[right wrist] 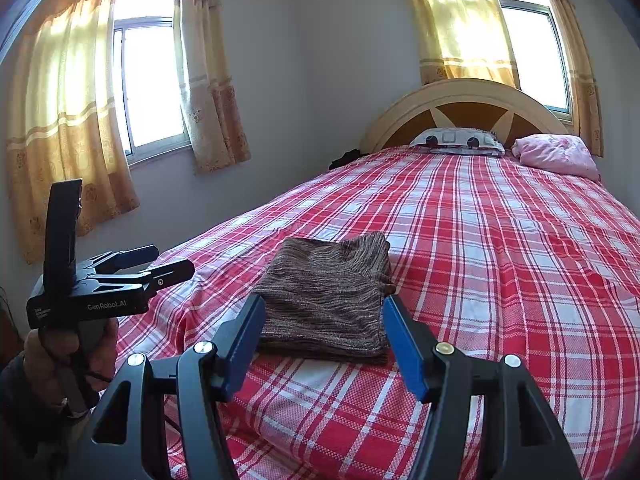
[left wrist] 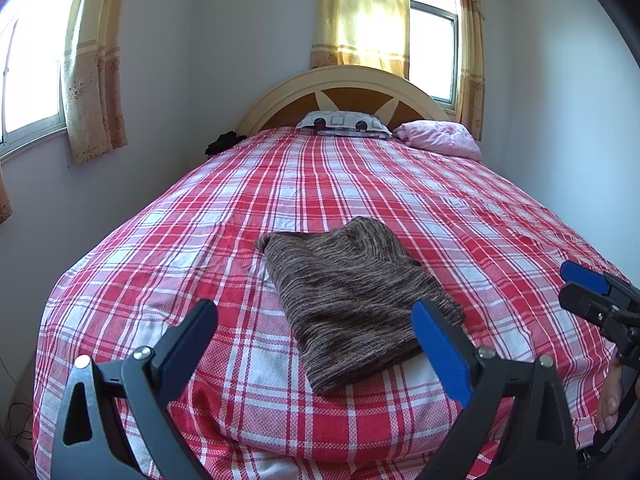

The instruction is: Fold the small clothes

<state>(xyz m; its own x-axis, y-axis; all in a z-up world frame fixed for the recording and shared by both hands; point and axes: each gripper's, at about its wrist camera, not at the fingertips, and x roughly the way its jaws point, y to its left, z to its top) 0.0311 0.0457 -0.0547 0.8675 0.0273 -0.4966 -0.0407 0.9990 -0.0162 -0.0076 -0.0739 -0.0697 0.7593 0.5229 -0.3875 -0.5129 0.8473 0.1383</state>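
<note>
Right wrist view: you're hovering both grippers, jaws apart and empty, short of the brown knit garment (right wrist: 326,300) on the plaid bed (right wrist: 500,260).
Garment is lying dead ahead of your right gripper (right wrist: 324,344), long axis running away from you; left gripper (left wrist: 316,344) is sitting comparably near.

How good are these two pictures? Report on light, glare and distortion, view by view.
Left wrist view: the windows blow out white, the fisheye bulges the plaid bed, and the brown garment stays sharp. Right wrist view: sunlit curtains glow yellow, corners darken, and the headboard curves.
</note>
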